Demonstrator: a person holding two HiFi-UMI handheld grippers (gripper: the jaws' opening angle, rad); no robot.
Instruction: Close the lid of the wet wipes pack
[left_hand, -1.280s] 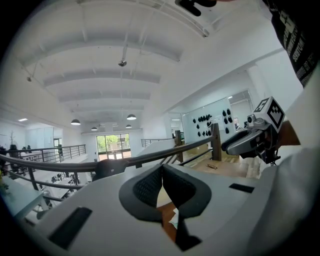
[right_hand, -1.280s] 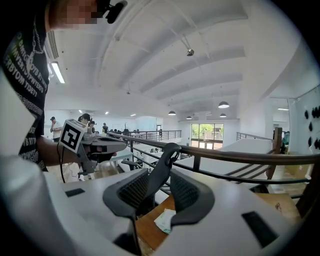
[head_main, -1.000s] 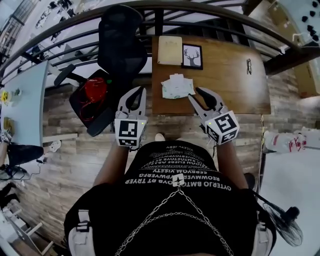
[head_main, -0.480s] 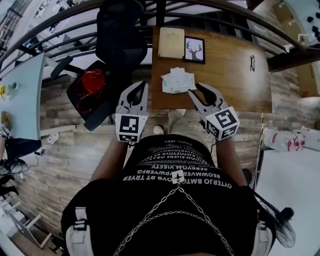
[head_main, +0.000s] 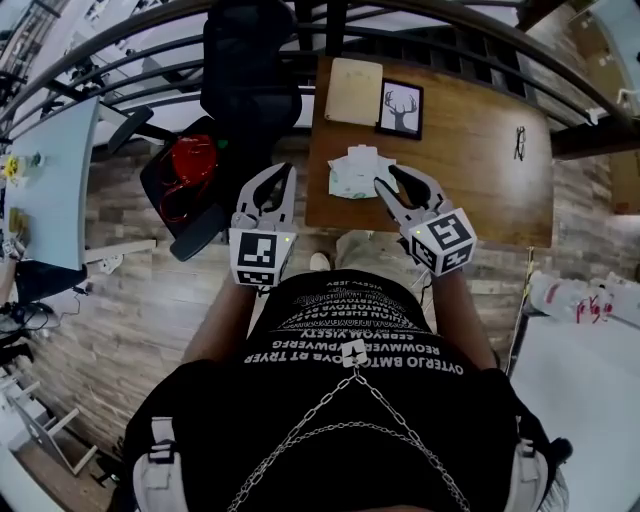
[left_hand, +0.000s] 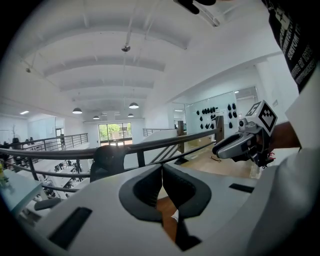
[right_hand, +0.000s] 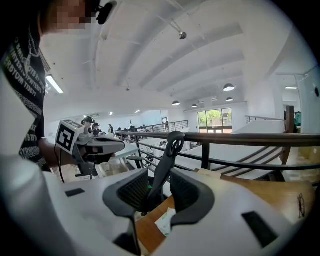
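Note:
The wet wipes pack (head_main: 357, 171), pale green and white, lies on the wooden table (head_main: 470, 180) near its front edge, with a white flap raised on its far side. My right gripper (head_main: 388, 180) hovers at the pack's right edge, jaws open with nothing between them. In the right gripper view (right_hand: 159, 187) the pack (right_hand: 166, 221) shows below the gap. My left gripper (head_main: 283, 172) hangs left of the table's corner, over the floor, its jaws shut and empty. The pads meet in the left gripper view (left_hand: 162, 170).
A black office chair (head_main: 250, 80) with a red thing (head_main: 190, 165) on its seat stands left of the table. A beige board (head_main: 355, 92), a framed deer picture (head_main: 400, 108) and glasses (head_main: 519, 143) lie farther back. A dark railing (head_main: 420, 35) runs behind.
Both grippers have moved forward and down towards the table. The right one's tips have come up beside the pack. Neither gripper's jaws have changed.

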